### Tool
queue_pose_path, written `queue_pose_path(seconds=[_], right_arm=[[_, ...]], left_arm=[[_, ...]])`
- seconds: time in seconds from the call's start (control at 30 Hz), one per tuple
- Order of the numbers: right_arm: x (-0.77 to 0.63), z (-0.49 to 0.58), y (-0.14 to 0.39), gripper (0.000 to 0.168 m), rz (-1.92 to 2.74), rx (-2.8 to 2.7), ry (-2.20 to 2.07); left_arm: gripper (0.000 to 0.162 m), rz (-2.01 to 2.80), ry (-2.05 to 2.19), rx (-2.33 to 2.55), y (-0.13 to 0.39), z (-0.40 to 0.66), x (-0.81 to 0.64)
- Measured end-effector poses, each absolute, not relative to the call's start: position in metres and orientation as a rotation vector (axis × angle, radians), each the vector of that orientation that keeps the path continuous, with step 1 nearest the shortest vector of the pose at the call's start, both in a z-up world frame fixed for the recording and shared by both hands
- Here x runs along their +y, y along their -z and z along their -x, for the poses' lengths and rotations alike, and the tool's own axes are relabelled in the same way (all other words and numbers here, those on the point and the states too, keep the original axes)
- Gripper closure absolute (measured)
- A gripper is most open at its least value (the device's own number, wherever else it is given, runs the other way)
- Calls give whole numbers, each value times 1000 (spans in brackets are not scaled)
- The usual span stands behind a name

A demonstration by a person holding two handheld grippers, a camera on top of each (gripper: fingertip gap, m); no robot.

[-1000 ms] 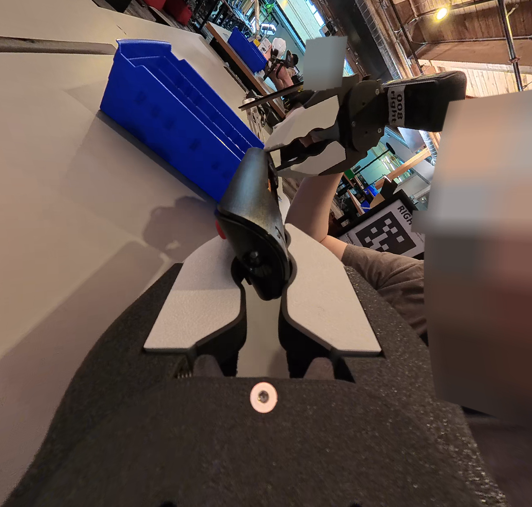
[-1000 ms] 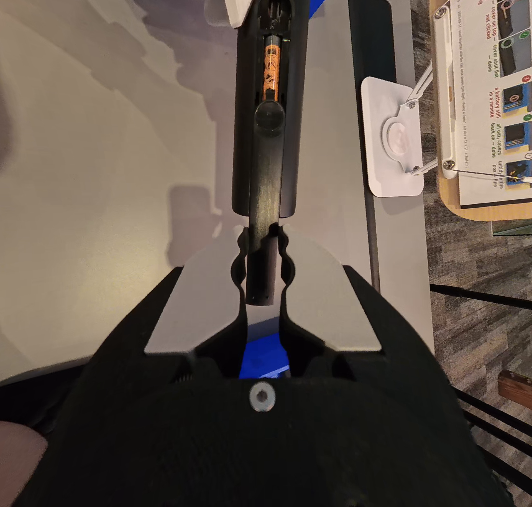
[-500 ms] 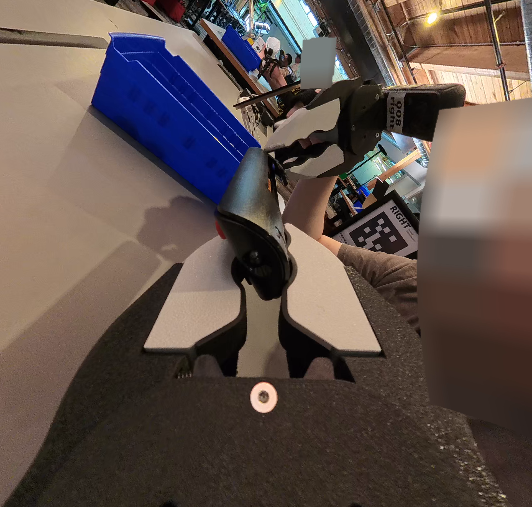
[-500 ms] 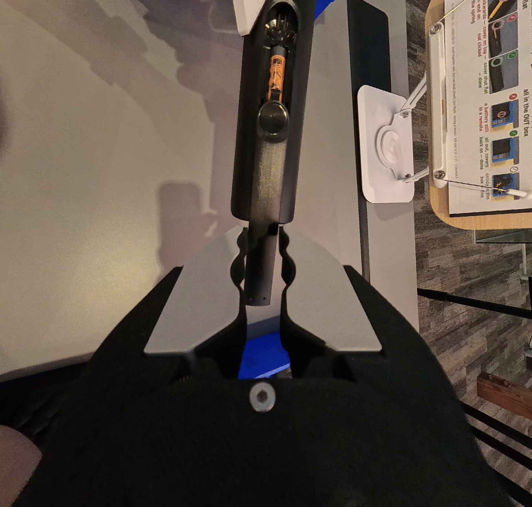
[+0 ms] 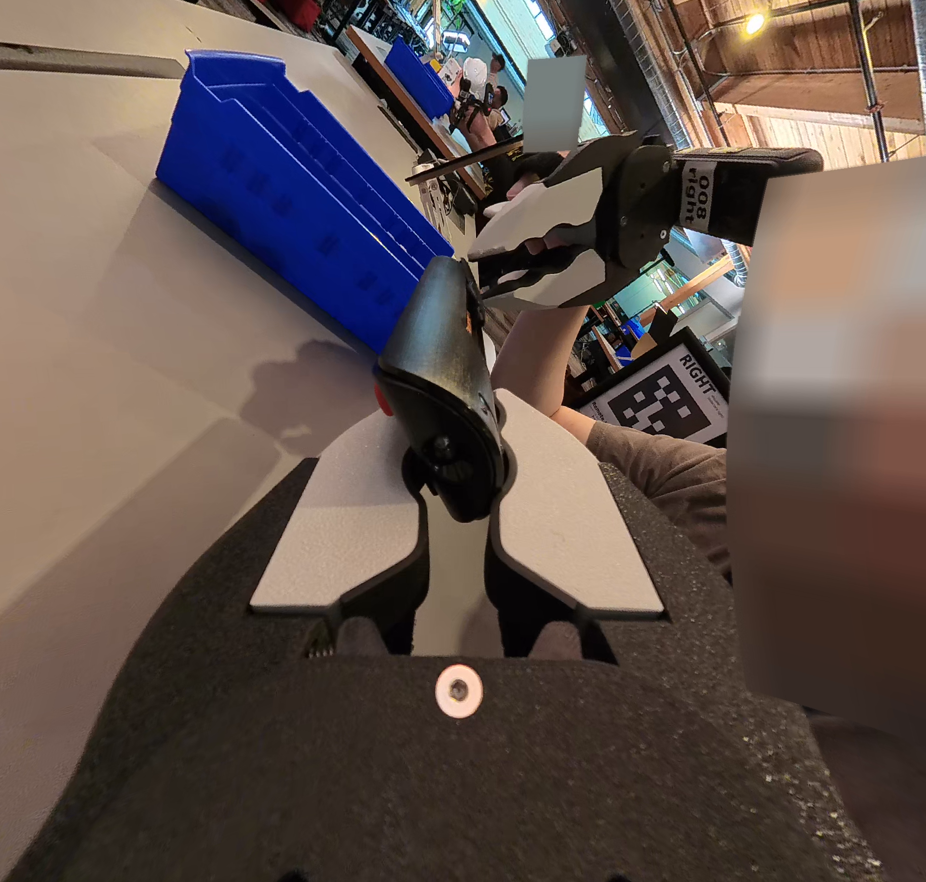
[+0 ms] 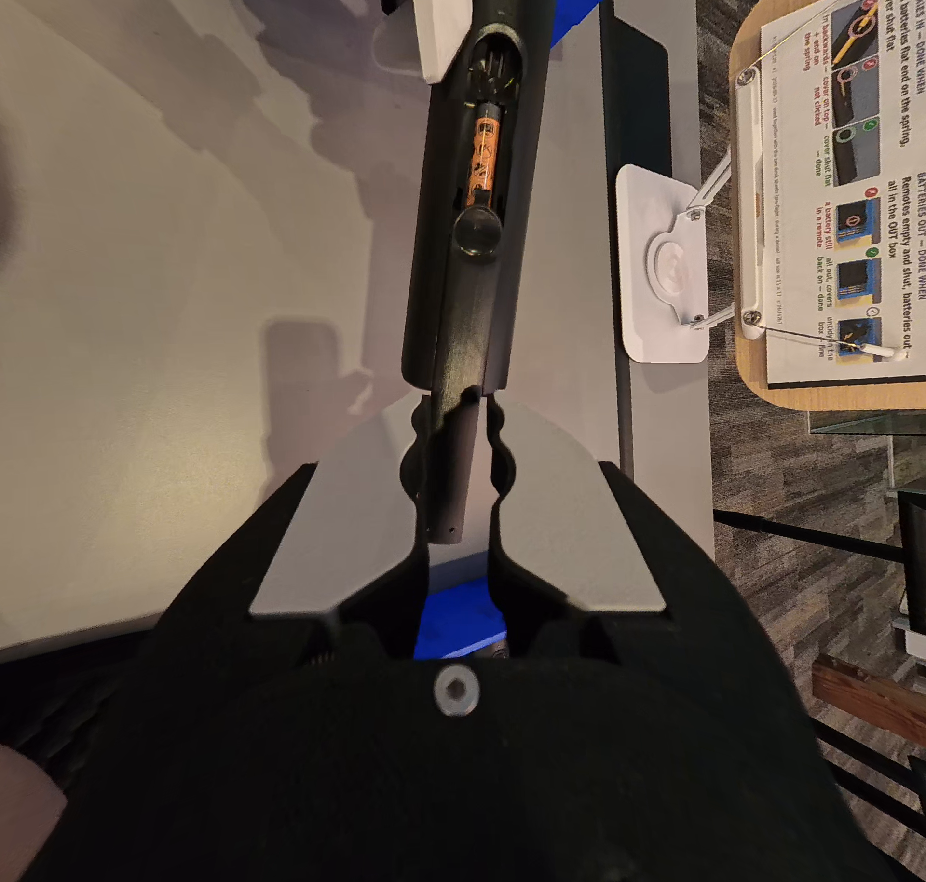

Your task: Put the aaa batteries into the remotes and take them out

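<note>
A black remote is clamped at one end in my shut left gripper and held above the grey table. In the right wrist view the remote points away from me with its battery bay open. One orange AAA battery lies in the bay. My right gripper is shut on the black battery cover, which is slid partway off the remote's near end. The right gripper also shows in the left wrist view, at the remote's far end.
A blue bin stands on the table behind the remote. Another blue bin shows below my right gripper. A white stand base and an instruction sheet on a wooden board are to the right. A person's forearm is near.
The cover has slid further out of the remote toward my right gripper, baring more of the battery bay. The remote has tilted slightly. Both grips are unchanged.
</note>
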State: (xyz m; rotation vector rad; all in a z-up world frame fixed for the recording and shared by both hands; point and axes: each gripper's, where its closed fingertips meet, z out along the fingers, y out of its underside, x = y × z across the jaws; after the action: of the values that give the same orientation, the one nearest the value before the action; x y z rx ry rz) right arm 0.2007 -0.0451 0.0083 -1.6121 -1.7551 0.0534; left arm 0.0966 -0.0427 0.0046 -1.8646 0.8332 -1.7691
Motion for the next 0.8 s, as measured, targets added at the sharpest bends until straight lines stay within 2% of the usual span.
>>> queue_pose_path(seconds=[0.2,0.37,0.47,0.57,0.8], right_arm=[[-51,-196,-11,145,1584,-1767,-92],[-51,-184,-38,145,1516,-1640,-194],[-53,-173,-50,151,1522,-1557,-356],[-50,-170,-42,167,1563,-1563,-388],[-44,-167,-14,166,1655,-1637,-353]], left_arm=[[141,1865,1772,831,-4,-97,-43],[141,1859,1772,830,-5,-97,-43],[141,1855,1772,836,-6,-98,-44],[141,1854,1769,841,-7,-98,-45],[141,1860,1751,846,-6,-98,-45]])
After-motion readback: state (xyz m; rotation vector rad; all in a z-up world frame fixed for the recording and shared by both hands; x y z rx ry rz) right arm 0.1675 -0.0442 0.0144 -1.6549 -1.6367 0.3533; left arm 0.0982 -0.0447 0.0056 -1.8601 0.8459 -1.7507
